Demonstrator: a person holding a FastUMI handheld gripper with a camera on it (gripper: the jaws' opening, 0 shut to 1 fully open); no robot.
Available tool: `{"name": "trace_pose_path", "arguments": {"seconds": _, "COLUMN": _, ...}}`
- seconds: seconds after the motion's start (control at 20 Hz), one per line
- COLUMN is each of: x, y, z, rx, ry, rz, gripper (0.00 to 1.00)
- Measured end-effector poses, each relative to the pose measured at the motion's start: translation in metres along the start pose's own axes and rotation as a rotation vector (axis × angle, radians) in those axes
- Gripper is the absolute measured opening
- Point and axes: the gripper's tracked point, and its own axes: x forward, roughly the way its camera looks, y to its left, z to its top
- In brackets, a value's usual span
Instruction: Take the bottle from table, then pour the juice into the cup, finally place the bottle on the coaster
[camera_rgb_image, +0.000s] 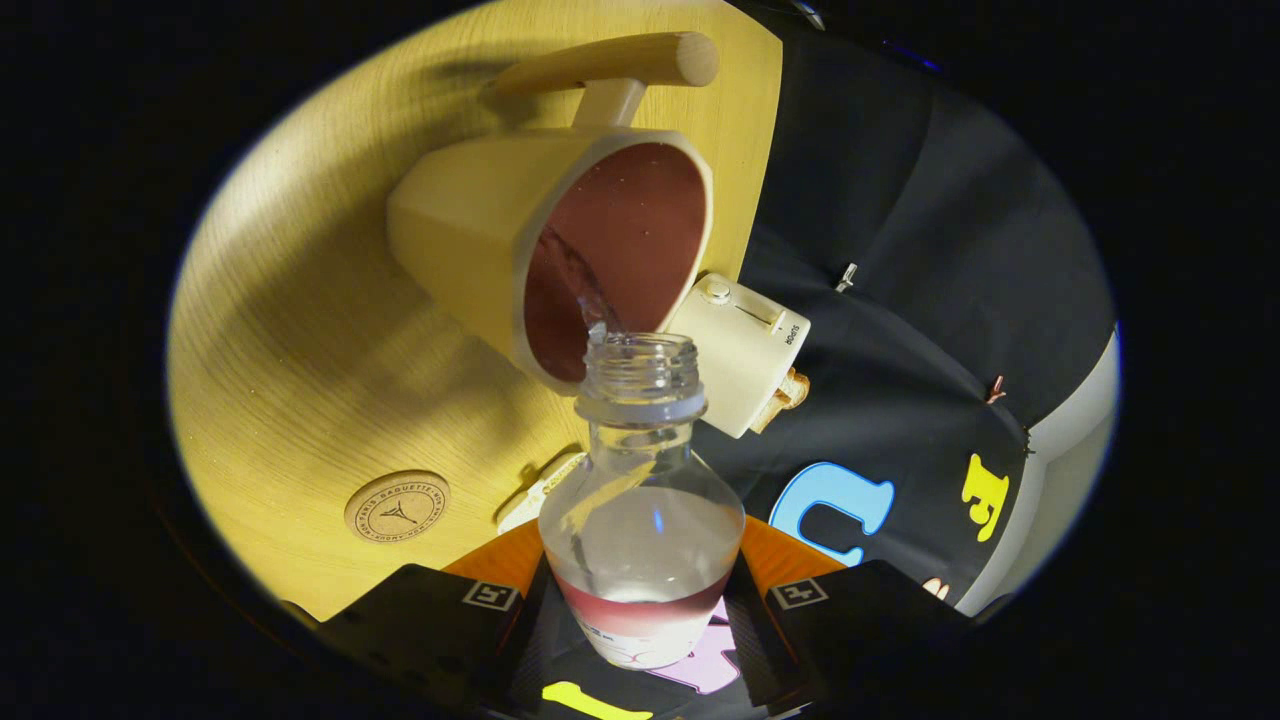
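The gripper (640, 640) is clamped on the clear plastic bottle (642, 520): both fingers press against the lower body of the bottle, which sits between them. The bottle is tipped toward the cup, its uncapped threaded mouth at the cup's rim.

Left to right across the light wooden table (300, 330):
- A round wooden coaster with a stamped emblem (397, 507) lies flat, near the fingers and bare.
- A cream cup with a long wooden handle (560, 250) stands just beyond the bottle mouth. A thin stream of liquid runs from the mouth into its dark red interior.
- A small cream toaster-like appliance (745, 355) stands just beside the cup, at the table edge.

Status, as a judgement: pick-up is complete and pouring is in progress. Liquid remains in the bottle. Remaining steps: finish pouring, right the bottle, set it on the coaster.
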Motion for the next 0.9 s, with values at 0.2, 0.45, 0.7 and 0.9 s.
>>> {"name": "trace_pose_path", "arguments": {"seconds": 0.2, "x": 0.0, "y": -0.005, "z": 0.003, "rx": -0.047, "ry": -0.02, "rz": -0.009, "gripper": 0.76}}
{"name": "trace_pose_path", "arguments": {"seconds": 0.45, "x": -0.001, "y": -0.009, "z": 0.006, "rx": -0.08, "ry": -0.028, "rz": -0.01, "gripper": 0.76}}
{"name": "trace_pose_path", "arguments": {"seconds": 0.7, "x": -0.003, "y": -0.011, "z": 0.02, "rx": -0.144, "ry": -0.055, "rz": 0.002, "gripper": 0.75}}
{"name": "trace_pose_path", "arguments": {"seconds": 0.9, "x": -0.003, "y": -0.007, "z": 0.021, "rx": -0.164, "ry": -0.046, "rz": 0.019, "gripper": 0.75}}
